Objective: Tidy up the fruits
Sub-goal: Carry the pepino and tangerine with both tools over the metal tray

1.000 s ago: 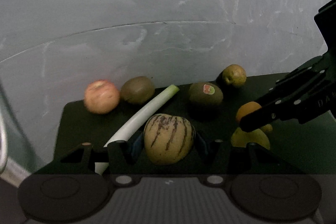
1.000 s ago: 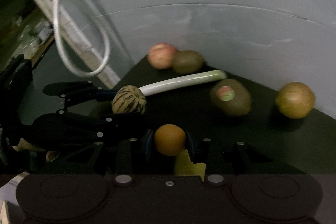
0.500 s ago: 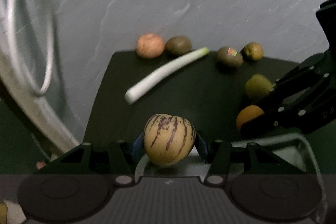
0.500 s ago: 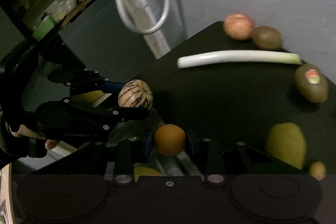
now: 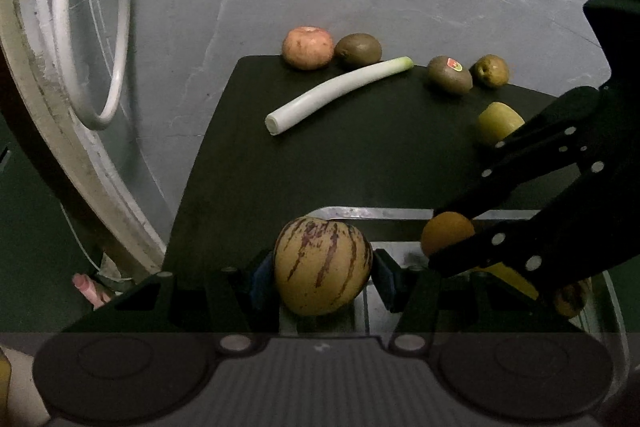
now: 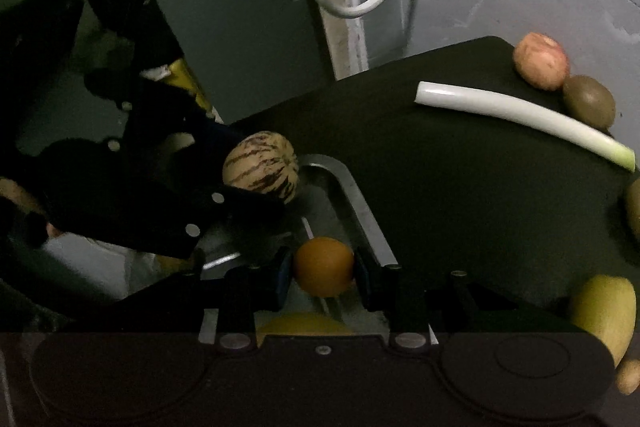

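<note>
dark mat (image 5: 360, 163) | metal tray (image 5: 360, 213): banana (image 6: 304, 323) | left fingers (image 5: 256, 275): striped melon (image 5: 322, 265)

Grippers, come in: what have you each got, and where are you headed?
Left gripper shut on striped melon. Right gripper shut on orange. Both over metal tray. Yellow fruit already inside; nothing blocking.

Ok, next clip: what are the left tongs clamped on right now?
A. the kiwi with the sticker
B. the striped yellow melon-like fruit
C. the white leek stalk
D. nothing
B: the left tongs are shut on the striped fruit, with a pad pressed against each side, while the leek and the stickered kiwi lie apart on the dark mat.
</note>
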A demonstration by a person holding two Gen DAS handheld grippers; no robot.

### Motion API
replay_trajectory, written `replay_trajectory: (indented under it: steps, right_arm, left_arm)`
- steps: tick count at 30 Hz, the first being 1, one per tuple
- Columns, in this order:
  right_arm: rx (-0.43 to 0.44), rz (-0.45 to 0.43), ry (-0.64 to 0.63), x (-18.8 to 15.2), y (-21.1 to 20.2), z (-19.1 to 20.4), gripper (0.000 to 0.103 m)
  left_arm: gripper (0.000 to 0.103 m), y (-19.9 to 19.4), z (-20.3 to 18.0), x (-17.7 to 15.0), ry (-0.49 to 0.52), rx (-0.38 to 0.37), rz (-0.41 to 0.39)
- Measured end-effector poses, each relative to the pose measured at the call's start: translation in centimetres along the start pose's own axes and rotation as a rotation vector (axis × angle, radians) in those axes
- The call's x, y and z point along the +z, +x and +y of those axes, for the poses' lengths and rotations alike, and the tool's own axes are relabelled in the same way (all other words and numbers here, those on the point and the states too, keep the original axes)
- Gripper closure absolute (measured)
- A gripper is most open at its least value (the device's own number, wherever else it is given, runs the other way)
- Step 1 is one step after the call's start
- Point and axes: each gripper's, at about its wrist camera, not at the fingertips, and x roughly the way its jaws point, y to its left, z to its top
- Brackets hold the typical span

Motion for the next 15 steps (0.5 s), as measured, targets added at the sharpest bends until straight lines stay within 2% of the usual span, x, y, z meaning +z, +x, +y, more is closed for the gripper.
replay_trajectory:
  steps: [5,15]
  right_arm:
    - [-0.022,0.019,-0.055,-0.4,1.0,0.2,0.068]
    - [-0.016,0.043,-0.063,-0.7,1.6,-0.3,0.067]
  left_arm:
    - [0.046,0.3,-0.5,0.0,0.023,-0.017,0.021]
    - [0.046,0.8,-0.7,0.0,0.049,-0.026,0.044]
